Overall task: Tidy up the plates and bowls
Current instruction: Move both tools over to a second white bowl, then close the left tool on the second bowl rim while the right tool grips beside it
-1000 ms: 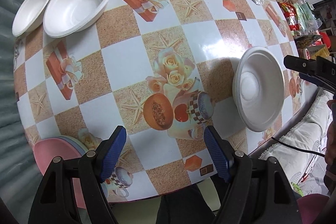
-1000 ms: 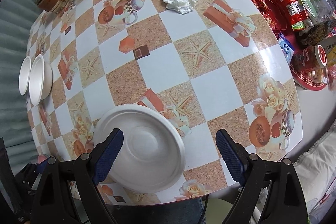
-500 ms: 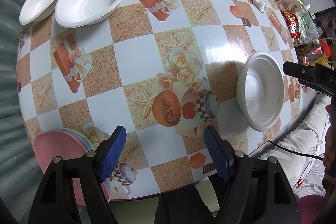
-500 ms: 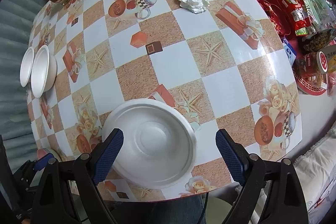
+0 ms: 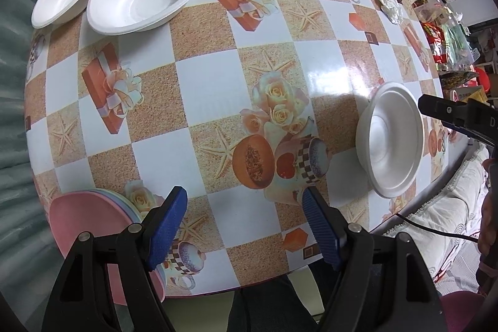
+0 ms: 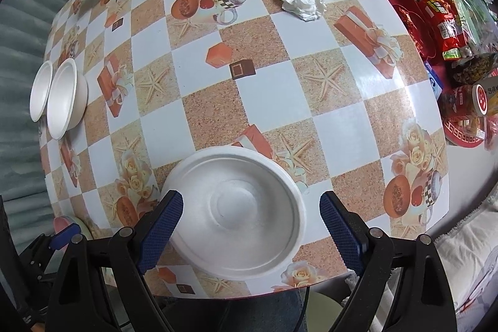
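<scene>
right gripper (image 6: pixel 250 231) fingers wide, straddling white bowl (image 6: pixel 236 210) near the table (image 6: pixel 339 126) front edge, likely for pickup; left gripper (image 5: pixel 244 226) wide, empty, above pink plates (image 5: pixel 90 220).

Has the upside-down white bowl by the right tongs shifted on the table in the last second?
No. The upside-down bowl covers the same printed gift box corner and starfish; only the camera moved.
</scene>
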### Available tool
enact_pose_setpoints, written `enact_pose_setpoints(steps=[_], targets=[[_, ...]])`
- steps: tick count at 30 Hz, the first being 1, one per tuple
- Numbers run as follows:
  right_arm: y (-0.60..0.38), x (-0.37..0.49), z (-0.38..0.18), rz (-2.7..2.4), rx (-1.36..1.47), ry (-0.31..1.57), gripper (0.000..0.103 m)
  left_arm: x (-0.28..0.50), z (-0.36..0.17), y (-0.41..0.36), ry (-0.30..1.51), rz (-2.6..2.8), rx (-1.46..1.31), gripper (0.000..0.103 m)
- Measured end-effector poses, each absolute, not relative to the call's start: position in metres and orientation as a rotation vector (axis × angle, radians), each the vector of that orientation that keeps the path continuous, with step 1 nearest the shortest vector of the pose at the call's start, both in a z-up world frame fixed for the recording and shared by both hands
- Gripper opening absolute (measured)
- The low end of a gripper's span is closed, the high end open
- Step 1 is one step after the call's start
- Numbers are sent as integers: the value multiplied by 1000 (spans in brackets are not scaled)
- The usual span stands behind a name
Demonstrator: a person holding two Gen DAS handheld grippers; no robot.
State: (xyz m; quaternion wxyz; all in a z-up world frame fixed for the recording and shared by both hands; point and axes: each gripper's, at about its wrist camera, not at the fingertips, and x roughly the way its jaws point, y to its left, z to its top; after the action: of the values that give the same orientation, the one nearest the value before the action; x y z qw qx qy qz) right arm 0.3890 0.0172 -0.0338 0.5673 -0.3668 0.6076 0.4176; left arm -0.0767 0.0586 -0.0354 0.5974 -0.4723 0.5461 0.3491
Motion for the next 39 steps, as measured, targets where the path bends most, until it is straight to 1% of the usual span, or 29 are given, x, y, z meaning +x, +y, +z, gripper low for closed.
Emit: enact_pose_setpoints(steps=[11, 18, 26, 31, 39], targets=[[43, 364, -30, 1047, -901, 1427, 90, -93, -30, 76, 1229, 873, -1105, 80], [83, 326, -31, 1135, -988, 1396, 90, -130, -20, 115, 1153, 1028, -1139, 80], [134, 278, -37, 1224, -1018, 1394, 90, -163, -19, 166, 1026, 1213, -1221, 80], [165, 257, -52, 1229, -1023, 1415, 90, -165, -27, 193, 995, 1275, -1225, 80], [206, 240, -70, 1242, -1037, 1391, 90, -166, -62, 224, 1031, 1303, -1242, 80]])
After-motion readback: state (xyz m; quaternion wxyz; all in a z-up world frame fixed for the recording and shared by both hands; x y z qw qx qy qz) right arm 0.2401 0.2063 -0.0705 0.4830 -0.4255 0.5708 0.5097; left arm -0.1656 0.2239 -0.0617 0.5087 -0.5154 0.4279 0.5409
